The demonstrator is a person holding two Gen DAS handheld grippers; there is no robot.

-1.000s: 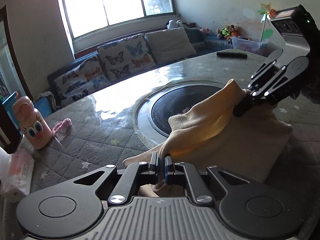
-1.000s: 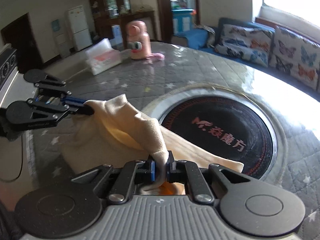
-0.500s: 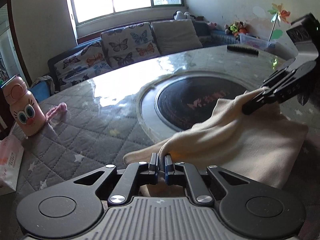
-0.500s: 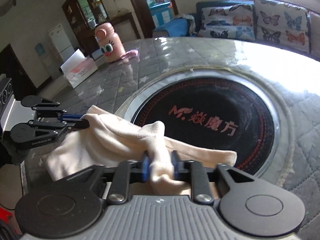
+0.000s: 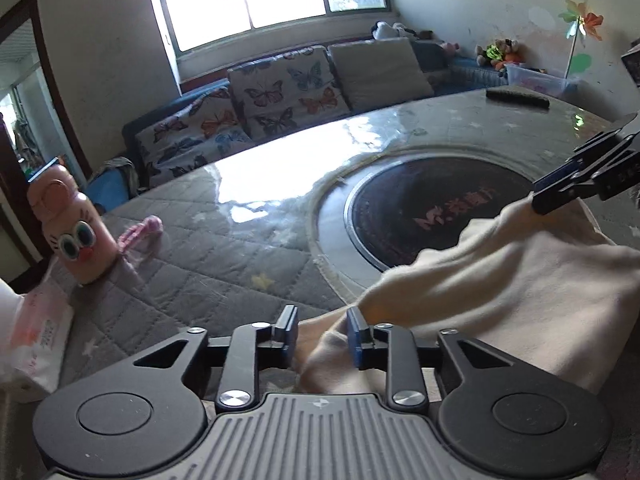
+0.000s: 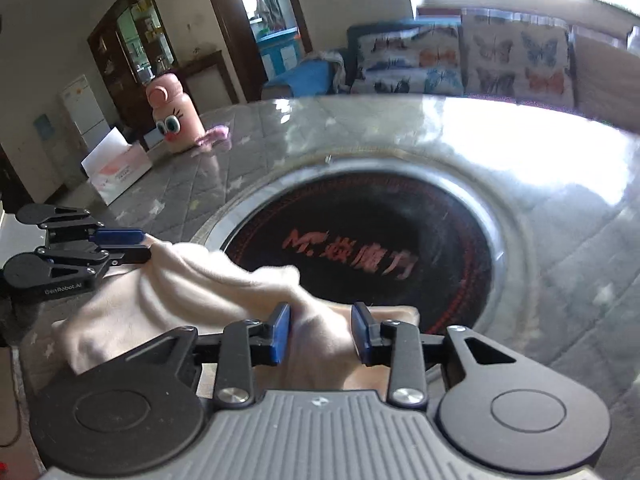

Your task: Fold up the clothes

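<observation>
Soft matt cream cloth (image 5: 520,292) on a glossy table (image 5: 280,168) with quilted grey padding.

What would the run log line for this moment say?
fold clothes | left gripper: open, cream cloth between jaws | right gripper: open, cloth between jaws | cloth on table | fold laid

2 tongs (image 5: 322,334) (image 6: 321,333), 1 cloth (image 5: 520,280), 1 pink bottle (image 5: 72,236), 1 table (image 5: 200,248)

Right tool (image 6: 320,334) spread open — cream garment (image 6: 192,292) bunched between its fingers.
</observation>
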